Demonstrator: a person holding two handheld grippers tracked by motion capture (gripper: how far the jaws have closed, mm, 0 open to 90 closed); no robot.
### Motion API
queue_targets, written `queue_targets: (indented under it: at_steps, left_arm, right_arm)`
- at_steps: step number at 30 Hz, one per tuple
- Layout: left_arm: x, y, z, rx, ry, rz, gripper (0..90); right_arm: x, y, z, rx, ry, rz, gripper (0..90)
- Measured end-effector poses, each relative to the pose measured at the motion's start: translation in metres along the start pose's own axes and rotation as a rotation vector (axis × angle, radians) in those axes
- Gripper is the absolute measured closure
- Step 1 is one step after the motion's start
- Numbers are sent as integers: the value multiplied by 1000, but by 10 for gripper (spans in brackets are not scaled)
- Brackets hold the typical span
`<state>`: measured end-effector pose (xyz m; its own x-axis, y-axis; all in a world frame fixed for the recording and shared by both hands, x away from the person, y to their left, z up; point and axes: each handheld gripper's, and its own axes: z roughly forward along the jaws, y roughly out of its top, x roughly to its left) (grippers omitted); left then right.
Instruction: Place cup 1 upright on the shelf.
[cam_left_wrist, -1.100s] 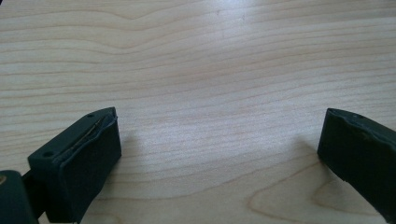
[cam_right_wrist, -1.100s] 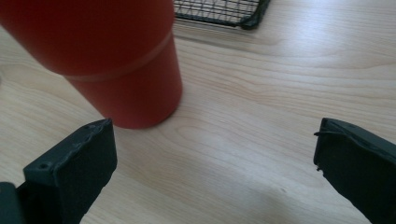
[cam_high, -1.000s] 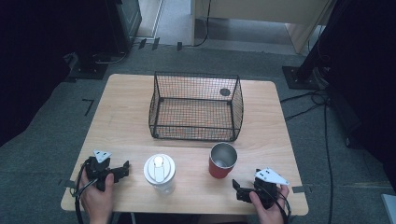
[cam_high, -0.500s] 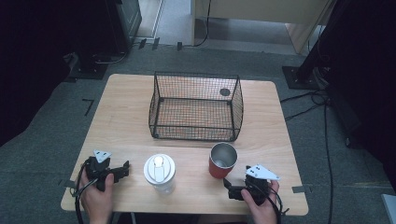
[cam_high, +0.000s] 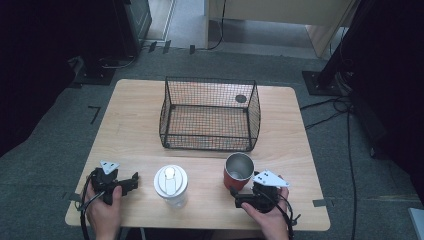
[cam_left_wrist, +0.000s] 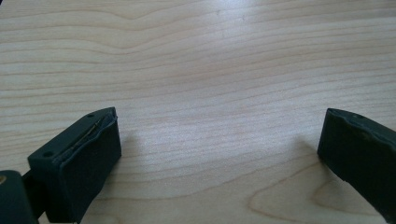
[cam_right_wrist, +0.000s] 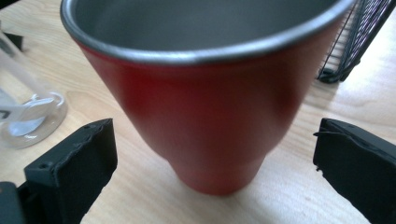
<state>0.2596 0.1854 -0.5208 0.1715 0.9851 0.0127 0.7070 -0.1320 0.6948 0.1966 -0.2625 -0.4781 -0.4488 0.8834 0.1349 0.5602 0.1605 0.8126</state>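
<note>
A red metal cup (cam_high: 238, 171) with a steel inside stands upright on the wooden table (cam_high: 135, 125), right of centre near the front. My right gripper (cam_high: 240, 196) lies just in front of it, jaws open. In the right gripper view the red cup (cam_right_wrist: 205, 107) stands close ahead between the two spread jaws of the right gripper (cam_right_wrist: 217, 137), untouched by them. A clear jar with a white lid (cam_high: 171, 184) stands left of the cup. My left gripper (cam_high: 131, 182) rests at the front left, pointing toward the jar. Bare wood lies between the open jaws of the left gripper (cam_left_wrist: 219, 128).
A black wire basket (cam_high: 208, 115) stands mid-table behind the cup, and its corner (cam_right_wrist: 355, 42) is close on the right. A small dark round mark (cam_high: 241, 98) is on the table behind the basket. The clear jar's base (cam_right_wrist: 28, 116) is at the left. Cables trail off the front edge.
My right gripper has slid left along the front edge and now lies right up against the red cup. The left gripper, jar and basket have stayed put.
</note>
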Motion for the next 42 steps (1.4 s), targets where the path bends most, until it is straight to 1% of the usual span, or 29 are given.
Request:
queue_targets:
  at_steps: [2, 3, 7, 9, 10, 14, 16, 17, 18, 22, 26, 29, 31, 32, 34, 36, 37, 42]
  left_arm:
    - [0, 0, 0, 0, 0, 0, 0]
    - [0, 0, 0, 0, 0, 0, 0]
    - [0, 0, 0, 0, 0, 0, 0]
    - [0, 0, 0, 0, 0, 0, 0]
    - [0, 0, 0, 0, 0, 0, 0]
    - [0, 0, 0, 0, 0, 0, 0]
    - [0, 0, 0, 0, 0, 0, 0]
    - [0, 0, 0, 0, 0, 0, 0]
    - [0, 0, 0, 0, 0, 0, 0]
    - [0, 0, 0, 0, 0, 0, 0]
    - [0, 0, 0, 0, 0, 0, 0]
    - [0, 0, 0, 0, 1, 0, 0]
    - [0, 0, 0, 0, 0, 0, 0]
    - [0, 0, 0, 1, 0, 1, 0]
    - [0, 0, 0, 0, 0, 0, 0]
    - [0, 0, 0, 0, 0, 0, 0]
    - [0, 0, 0, 0, 0, 0, 0]
    - [0, 0, 0, 0, 0, 0, 0]
  right_arm:
    - [3, 2, 3, -2, -18, -8, 0]
    - [4, 3, 4, -3, -19, -9, 0]
    - [6, 7, 9, -14, -30, 8, 0]
    - [6, 9, 11, -36, -44, 19, 8]
    - [6, 10, 12, -44, -43, 30, 8]
    - [7, 14, 16, -60, -42, 43, 10]
    - [8, 15, 17, -76, -41, 50, 51]
    - [9, 15, 17, -82, -48, 47, 52]
    - [10, 15, 18, -84, -57, 45, 52]
    - [12, 16, 20, -91, -68, 58, 48]
    - [13, 18, 23, -115, -83, 64, 23]
    - [12, 20, 26, -110, -90, 77, 11]
    - [13, 21, 27, -113, -94, 70, 21]
    - [13, 21, 27, -120, -95, 62, 49]
    - [15, 21, 27, -127, -111, 34, 60]
    - [16, 22, 26, -130, -121, 21, 66]
    - [17, 22, 26, -132, -131, 19, 70]
    - [15, 23, 24, -138, -141, 39, 74]
